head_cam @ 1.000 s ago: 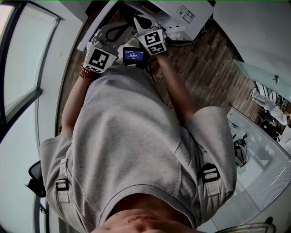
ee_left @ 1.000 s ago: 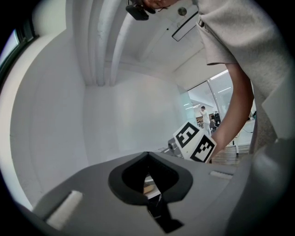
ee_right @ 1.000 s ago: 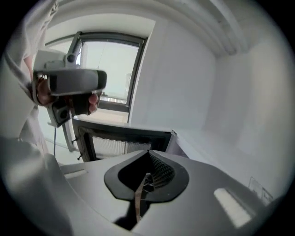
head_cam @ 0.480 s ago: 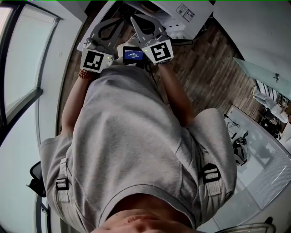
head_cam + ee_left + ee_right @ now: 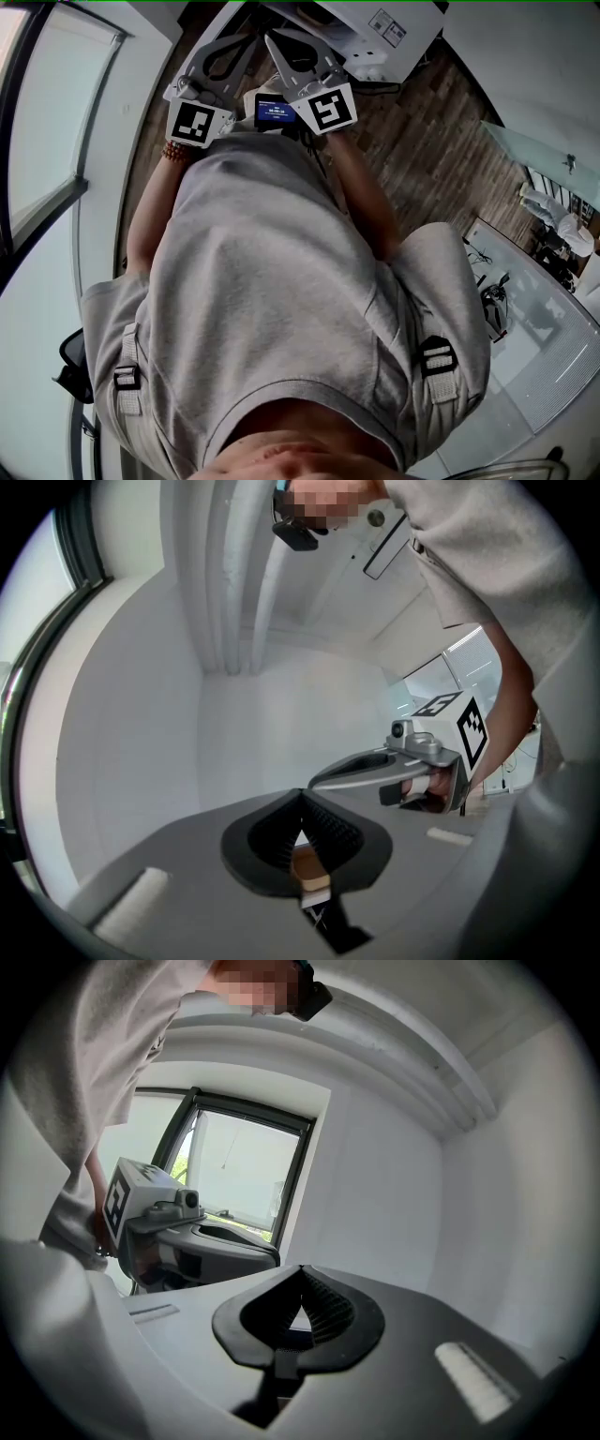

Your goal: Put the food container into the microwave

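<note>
Okay, we read left tool (image 5: 300, 797) and right tool (image 5: 302, 1272) both closed, empty; only head view shows the white appliance (image 5: 380, 23).

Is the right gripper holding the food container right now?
No: on the right gripper the fingers meet at their tips with nothing between them, facing a white wall.

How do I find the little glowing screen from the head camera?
Start at the big grey shirt filling the head view and go to its top edge, where the left marker cube and right marker cube sit. The small screen is between them; it alone glows blue, while the cubes are black and white.
</note>
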`<move>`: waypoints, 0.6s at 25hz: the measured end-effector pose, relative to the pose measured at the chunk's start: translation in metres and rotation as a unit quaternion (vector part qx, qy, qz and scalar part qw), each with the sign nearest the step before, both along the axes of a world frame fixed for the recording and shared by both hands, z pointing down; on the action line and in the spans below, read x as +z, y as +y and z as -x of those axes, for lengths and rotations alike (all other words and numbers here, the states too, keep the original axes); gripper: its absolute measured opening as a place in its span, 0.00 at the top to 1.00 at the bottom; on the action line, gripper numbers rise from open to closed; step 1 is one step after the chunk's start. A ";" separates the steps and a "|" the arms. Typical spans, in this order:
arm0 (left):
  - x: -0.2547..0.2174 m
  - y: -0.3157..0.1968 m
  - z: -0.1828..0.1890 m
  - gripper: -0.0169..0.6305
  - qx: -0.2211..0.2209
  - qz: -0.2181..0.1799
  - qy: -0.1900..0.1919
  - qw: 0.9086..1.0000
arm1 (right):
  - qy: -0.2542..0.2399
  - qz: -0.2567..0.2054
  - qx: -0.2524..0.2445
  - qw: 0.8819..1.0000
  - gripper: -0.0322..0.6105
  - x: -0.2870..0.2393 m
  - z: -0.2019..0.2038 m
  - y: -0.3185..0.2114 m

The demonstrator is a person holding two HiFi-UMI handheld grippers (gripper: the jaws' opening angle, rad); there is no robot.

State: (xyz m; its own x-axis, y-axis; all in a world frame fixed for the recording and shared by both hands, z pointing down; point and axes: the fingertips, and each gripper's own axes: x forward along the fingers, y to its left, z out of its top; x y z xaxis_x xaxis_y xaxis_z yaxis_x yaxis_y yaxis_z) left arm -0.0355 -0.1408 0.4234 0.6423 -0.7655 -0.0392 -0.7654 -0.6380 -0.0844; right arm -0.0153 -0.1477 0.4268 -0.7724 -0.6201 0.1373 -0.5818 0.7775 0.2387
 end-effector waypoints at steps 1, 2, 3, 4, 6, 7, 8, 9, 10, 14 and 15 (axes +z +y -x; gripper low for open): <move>0.000 0.000 0.000 0.98 0.000 0.000 0.001 1.000 | -0.001 0.000 -0.001 1.000 0.93 0.000 0.001 0.001; 0.000 0.000 0.000 0.98 0.001 -0.001 0.002 1.000 | -0.001 -0.002 -0.002 1.000 0.93 -0.001 0.001 0.001; 0.000 0.000 0.001 0.98 0.001 -0.002 0.003 1.000 | 0.000 -0.004 -0.003 1.000 0.93 -0.001 0.002 0.002; 0.001 -0.001 0.001 0.98 0.000 -0.002 0.003 1.000 | 0.001 -0.004 -0.004 1.000 0.93 -0.001 0.003 0.002; 0.002 -0.001 0.002 0.98 0.000 0.000 0.003 1.000 | 0.001 -0.005 -0.006 1.000 0.93 -0.001 0.005 0.002; 0.003 -0.002 0.002 0.98 0.001 0.000 0.003 1.000 | 0.001 -0.006 -0.006 1.000 0.93 -0.001 0.005 0.001; 0.003 -0.002 0.002 0.98 0.001 0.001 0.004 1.000 | 0.001 -0.006 -0.007 1.000 0.93 -0.002 0.005 0.001; 0.003 -0.003 0.002 0.98 0.000 0.002 0.005 1.000 | 0.001 -0.006 -0.007 1.000 0.93 -0.002 0.006 0.001; 0.004 -0.003 0.003 0.98 0.000 0.003 0.006 1.000 | 0.001 -0.005 -0.007 1.000 0.93 -0.001 0.006 0.001; 0.007 -0.003 0.005 0.98 -0.001 0.007 0.005 1.000 | 0.003 -0.004 -0.009 1.000 0.93 0.001 0.007 0.001; 0.007 -0.003 0.005 0.98 -0.001 0.007 0.005 1.000 | 0.003 -0.003 -0.009 1.000 0.93 0.002 0.007 0.001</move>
